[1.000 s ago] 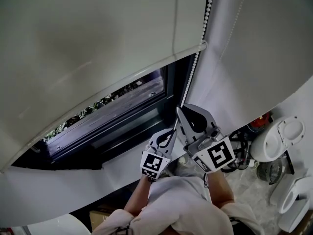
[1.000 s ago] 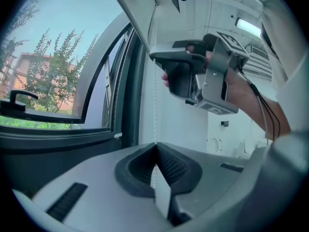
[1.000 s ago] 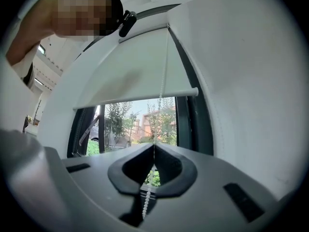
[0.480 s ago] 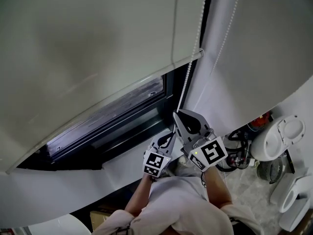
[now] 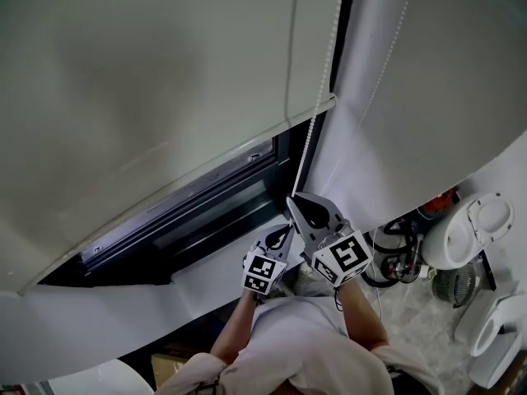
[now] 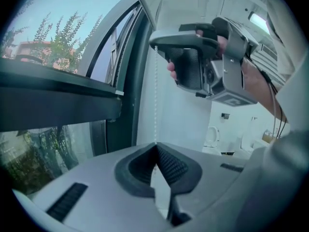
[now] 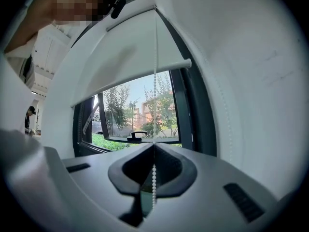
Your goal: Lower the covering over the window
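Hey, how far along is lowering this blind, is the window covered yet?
Done: the roller blind covers most of the window. In hand: the left gripper and right gripper are each shut on the bead chain. Left: a strip of glass below the blind's lower edge is uncovered, so the chain likely needs more pulling.

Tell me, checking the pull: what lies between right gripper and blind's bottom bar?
The bead chain, clamped by the right gripper, seen in the right gripper view.

The blind (image 5: 148, 81) hangs before the window (image 5: 206, 200); the bead chain (image 5: 305, 142) drops at its right edge, and the toilet (image 5: 469, 233) stands well off to the right.
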Demonstrator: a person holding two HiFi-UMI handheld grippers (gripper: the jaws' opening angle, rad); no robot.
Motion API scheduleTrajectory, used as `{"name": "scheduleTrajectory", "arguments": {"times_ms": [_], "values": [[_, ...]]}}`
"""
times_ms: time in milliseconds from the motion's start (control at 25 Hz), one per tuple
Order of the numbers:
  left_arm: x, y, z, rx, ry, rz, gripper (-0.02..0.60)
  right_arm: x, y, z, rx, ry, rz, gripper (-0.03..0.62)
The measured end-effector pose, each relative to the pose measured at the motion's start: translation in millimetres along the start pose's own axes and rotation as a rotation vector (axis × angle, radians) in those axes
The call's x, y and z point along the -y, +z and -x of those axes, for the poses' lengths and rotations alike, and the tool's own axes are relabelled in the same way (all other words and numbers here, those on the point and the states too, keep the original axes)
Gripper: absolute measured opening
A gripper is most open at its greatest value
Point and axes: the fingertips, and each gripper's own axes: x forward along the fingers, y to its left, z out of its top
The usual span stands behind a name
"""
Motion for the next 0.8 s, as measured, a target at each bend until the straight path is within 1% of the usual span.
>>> {"name": "scheduleTrajectory", "arguments": {"times_ms": [320,800], "values": [[-2,-38,-8,-0.061,0.009,0.027,0.012,1,-39,0,-0.072,0.005,-0.051,-0.005],[1,-80,-15,-0.129,0.001,0.054,0.012,2,-84,2,-0.16,0.006,-0.096,-0.005]]}}
